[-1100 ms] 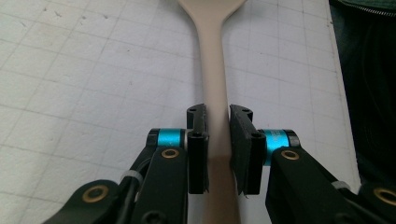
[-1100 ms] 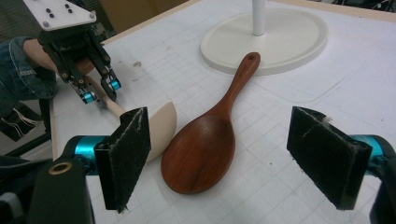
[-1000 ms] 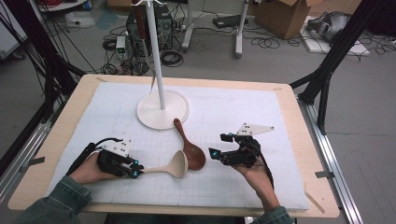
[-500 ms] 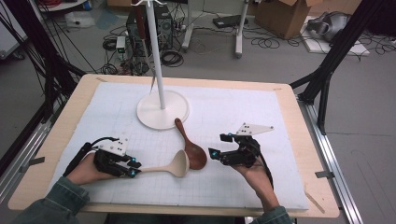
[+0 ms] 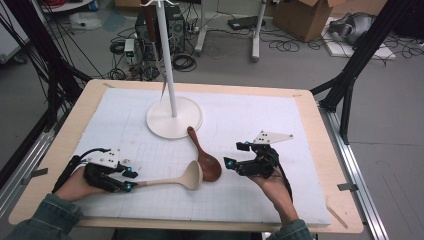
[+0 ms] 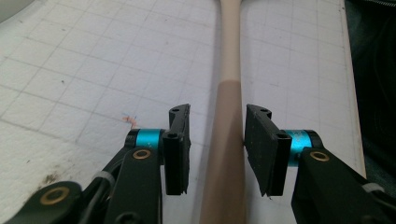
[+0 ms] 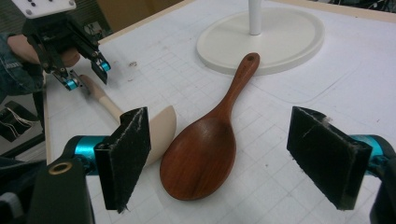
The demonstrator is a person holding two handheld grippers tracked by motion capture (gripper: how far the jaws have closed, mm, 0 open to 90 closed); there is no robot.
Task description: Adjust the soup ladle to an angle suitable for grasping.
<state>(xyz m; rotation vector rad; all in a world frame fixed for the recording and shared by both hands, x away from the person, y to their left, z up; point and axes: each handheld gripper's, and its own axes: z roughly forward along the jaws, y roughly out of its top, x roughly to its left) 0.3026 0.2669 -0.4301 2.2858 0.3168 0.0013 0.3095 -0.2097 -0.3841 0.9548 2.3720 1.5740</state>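
L tool (image 5: 128, 179) sits at the handle end of the pale ladle (image 5: 172, 179), near the table's front-left corner — jaws have just been opening, handle between them; in the left gripper view there's a gap on one side and the other pad is right at the handle, no squeeze. Ladle lies flat on the white mat (image 5: 300, 130), bowl touching or just beside the dark wooden spoon (image 5: 204, 159), which lies mid-table, handle tip by the base of the white stand (image 5: 174, 117). R tool (image 5: 234, 155) rests toward the front-right, jaws wide apart, nothing in them, aimed at the spoon bowl. Judged step: ladle being let go after set-down. Next prob.: back L tool off along the handle w/o dragging it; R could then close on the spoon. Containers: none on table — ladle and spoon bowls look empty.
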